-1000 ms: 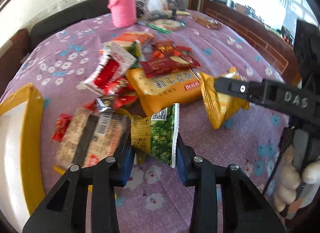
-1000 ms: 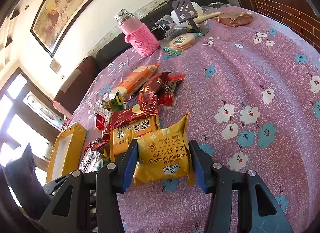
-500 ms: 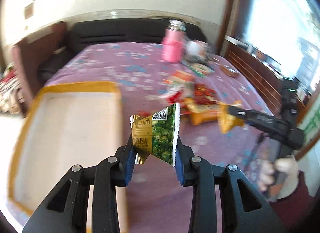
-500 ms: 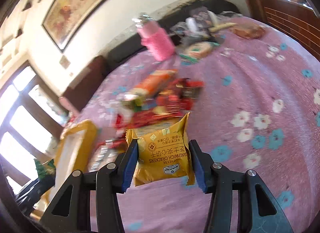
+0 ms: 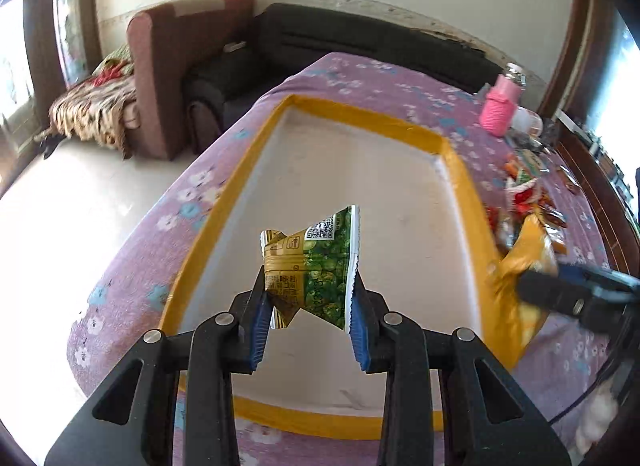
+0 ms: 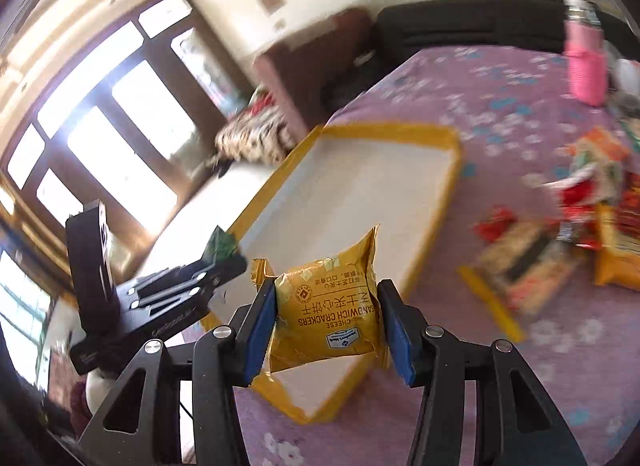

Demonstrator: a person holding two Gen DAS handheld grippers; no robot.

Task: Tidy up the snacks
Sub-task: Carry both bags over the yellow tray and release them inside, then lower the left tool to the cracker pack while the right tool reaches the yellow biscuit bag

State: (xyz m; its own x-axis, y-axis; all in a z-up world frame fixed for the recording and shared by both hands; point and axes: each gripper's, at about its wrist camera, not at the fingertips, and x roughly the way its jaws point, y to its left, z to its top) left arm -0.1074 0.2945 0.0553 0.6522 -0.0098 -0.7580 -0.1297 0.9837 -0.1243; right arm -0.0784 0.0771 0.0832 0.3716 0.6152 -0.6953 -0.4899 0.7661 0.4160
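Over the yellow-rimmed white tray [image 5: 460, 169] at the left end of the purple floral worktop [image 5: 384, 85], the left tool [image 5: 307, 324] pinches a green pea snack packet [image 5: 316, 266], the right tool [image 6: 326, 336] pinches a yellow cheese sandwich crackers pack [image 6: 326, 314], and the snack pile [image 6: 580, 221] lies right of the tray.

Both packets [image 5: 316, 262] [image 6: 326, 314] now hang over the tray [image 5: 400, 125].
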